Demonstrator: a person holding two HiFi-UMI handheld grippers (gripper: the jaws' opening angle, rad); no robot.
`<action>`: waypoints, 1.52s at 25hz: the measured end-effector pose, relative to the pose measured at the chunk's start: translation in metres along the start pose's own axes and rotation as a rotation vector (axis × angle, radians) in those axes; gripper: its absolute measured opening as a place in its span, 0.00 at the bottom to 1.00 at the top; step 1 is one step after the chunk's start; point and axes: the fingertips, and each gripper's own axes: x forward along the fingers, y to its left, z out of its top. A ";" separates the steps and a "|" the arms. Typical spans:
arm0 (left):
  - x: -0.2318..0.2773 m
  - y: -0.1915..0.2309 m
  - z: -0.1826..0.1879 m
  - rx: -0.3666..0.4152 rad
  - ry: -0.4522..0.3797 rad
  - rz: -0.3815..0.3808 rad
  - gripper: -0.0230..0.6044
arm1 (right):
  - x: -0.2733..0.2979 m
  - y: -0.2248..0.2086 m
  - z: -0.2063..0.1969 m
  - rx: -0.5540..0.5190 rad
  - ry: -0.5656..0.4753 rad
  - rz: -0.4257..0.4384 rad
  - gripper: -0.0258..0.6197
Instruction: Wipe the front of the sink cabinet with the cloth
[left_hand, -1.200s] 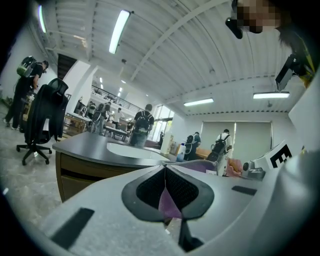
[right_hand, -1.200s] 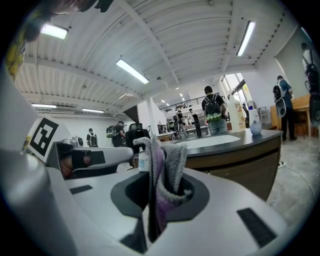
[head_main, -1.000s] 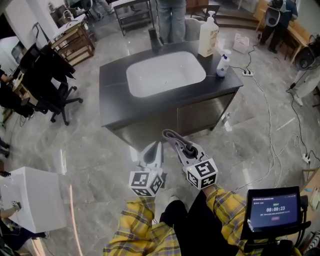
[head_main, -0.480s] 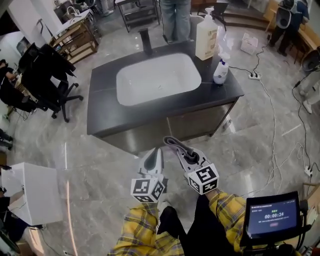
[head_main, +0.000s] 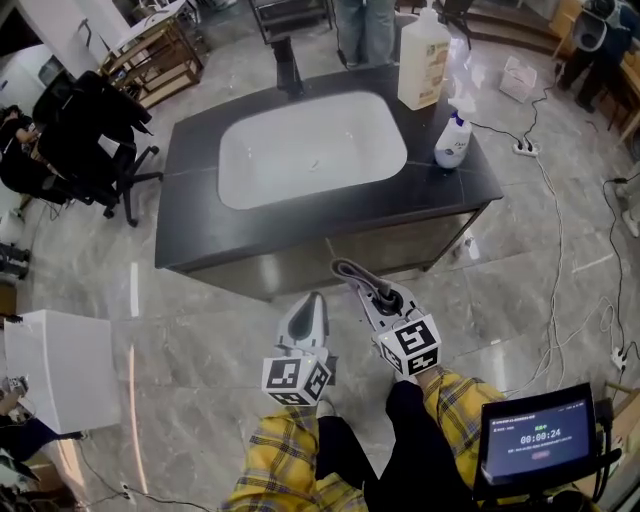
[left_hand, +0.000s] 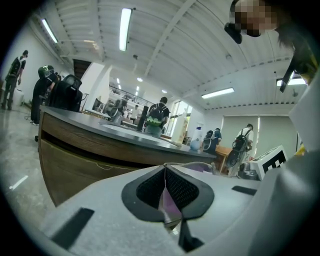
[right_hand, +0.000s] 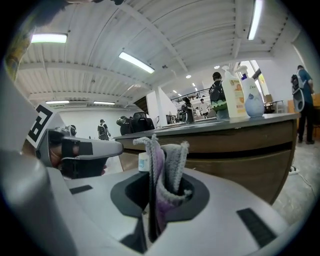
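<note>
From the head view, both forearms in yellow plaid sleeves (head_main: 452, 403) reach forward side by side. The left gripper (head_main: 311, 304) and right gripper (head_main: 372, 296) point toward 12 o'clock at the sink cabinet (head_main: 400, 245), close to its front but apart from it. A grey cloth (head_main: 349, 271) sticks out of the right gripper toward 11 o'clock, and a spray bottle (head_main: 453, 140) stands on the counter at 2 o'clock. In the left gripper view, the ribbed pads (left_hand: 150, 189) meet at their tips with nothing clearly held. A pale purple sliver shows lower in the gap, and what it is cannot be told. The cabinet front fills the 9 o'clock side. In the right gripper view, the jaws are clamped on the grey-purple cloth, whose folds stand upright above them. The cabinet front runs behind at 3 o'clock, and the left gripper is at 9 o'clock.
</note>
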 end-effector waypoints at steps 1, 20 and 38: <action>0.008 0.000 -0.004 -0.001 0.003 0.003 0.05 | 0.005 -0.009 -0.004 -0.006 0.003 0.002 0.11; 0.103 0.012 -0.055 -0.025 0.071 0.045 0.05 | 0.067 -0.073 -0.050 -0.048 0.036 0.082 0.11; 0.176 -0.072 -0.083 -0.025 0.107 -0.069 0.05 | -0.009 -0.215 -0.050 -0.010 -0.030 -0.135 0.11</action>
